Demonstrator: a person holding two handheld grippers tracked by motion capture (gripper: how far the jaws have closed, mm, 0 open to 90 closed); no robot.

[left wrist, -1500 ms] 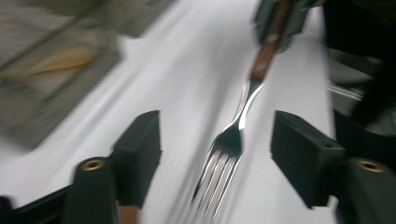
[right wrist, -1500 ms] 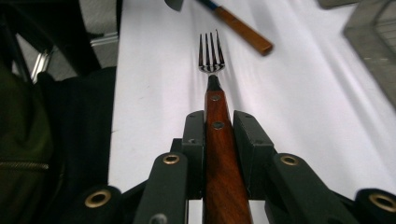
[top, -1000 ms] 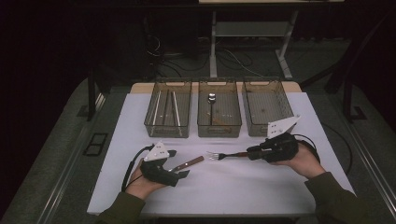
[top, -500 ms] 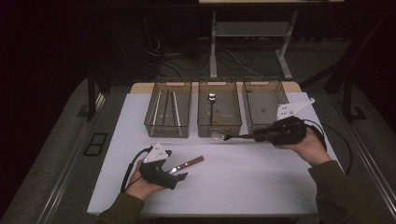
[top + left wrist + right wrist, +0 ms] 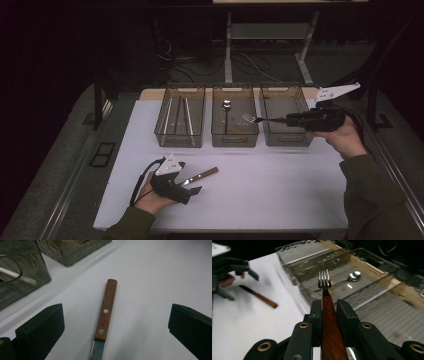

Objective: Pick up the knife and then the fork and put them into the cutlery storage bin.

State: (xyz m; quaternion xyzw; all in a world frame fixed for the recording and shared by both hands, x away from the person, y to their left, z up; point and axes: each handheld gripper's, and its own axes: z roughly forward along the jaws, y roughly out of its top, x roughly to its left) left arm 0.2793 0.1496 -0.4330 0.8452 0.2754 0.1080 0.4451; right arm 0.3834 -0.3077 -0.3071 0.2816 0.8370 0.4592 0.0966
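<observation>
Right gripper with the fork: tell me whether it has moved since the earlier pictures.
Yes. The right gripper, shut on the fork, has gone from the white table up toward the three bins; the tines now hang over the middle bin.

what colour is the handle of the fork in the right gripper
Reddish-brown wood with small metal rivets; the fork shows best in the right gripper view, clamped between the black fingers.

knife [image 5: 200, 176] before three bins [image 5: 235, 122]

No readable text, label, brand, number or sign appears on anything here.
</observation>
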